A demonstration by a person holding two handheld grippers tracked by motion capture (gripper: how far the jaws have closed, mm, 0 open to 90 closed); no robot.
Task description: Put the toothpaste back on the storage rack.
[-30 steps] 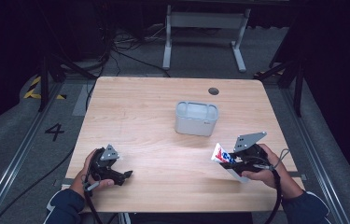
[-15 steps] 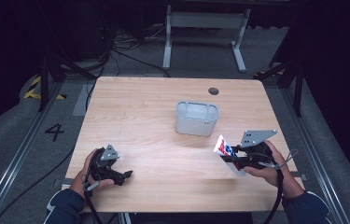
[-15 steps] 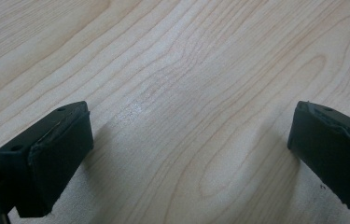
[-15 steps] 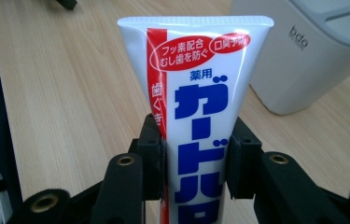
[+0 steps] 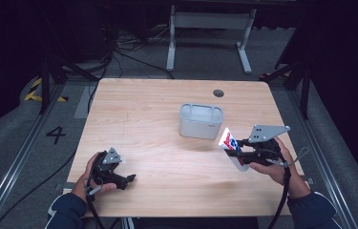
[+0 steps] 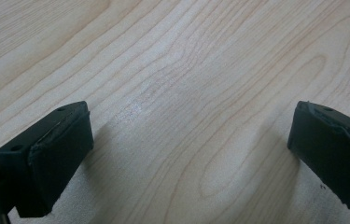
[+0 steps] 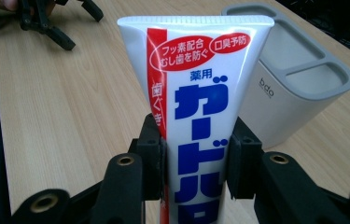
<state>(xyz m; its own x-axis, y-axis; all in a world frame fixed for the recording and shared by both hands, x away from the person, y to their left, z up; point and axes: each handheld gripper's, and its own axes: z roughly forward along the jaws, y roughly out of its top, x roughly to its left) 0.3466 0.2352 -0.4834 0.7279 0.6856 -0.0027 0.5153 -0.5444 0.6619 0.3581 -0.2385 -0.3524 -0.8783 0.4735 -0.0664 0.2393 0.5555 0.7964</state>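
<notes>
My right gripper (image 5: pixel 237 151) is shut on a white toothpaste tube (image 5: pixel 228 142) with red and blue print, held above the table's right side with its crimped end tilted up. In the right gripper view the toothpaste tube (image 7: pixel 196 93) stands clamped between the two black jaws, just in front of a grey-white compartmented holder (image 7: pixel 294 88). That holder (image 5: pixel 200 120) stands upright near the table's middle, left of and beyond the tube. My left gripper (image 5: pixel 126 180) rests open near the front left edge. The left gripper view has bare wood between its wide-apart fingers (image 6: pixel 51 154).
The wooden table (image 5: pixel 157 119) has a dark round hole (image 5: pixel 218 93) at its back right. A grey metal frame (image 5: pixel 210 21) and cables lie on the floor beyond. The left gripper (image 7: pixel 46 23) appears far off in the right gripper view.
My right gripper has lifted the toothpaste tube and carried it slightly right and toward the holder, tilting it more upright. The left gripper has stayed put.
</notes>
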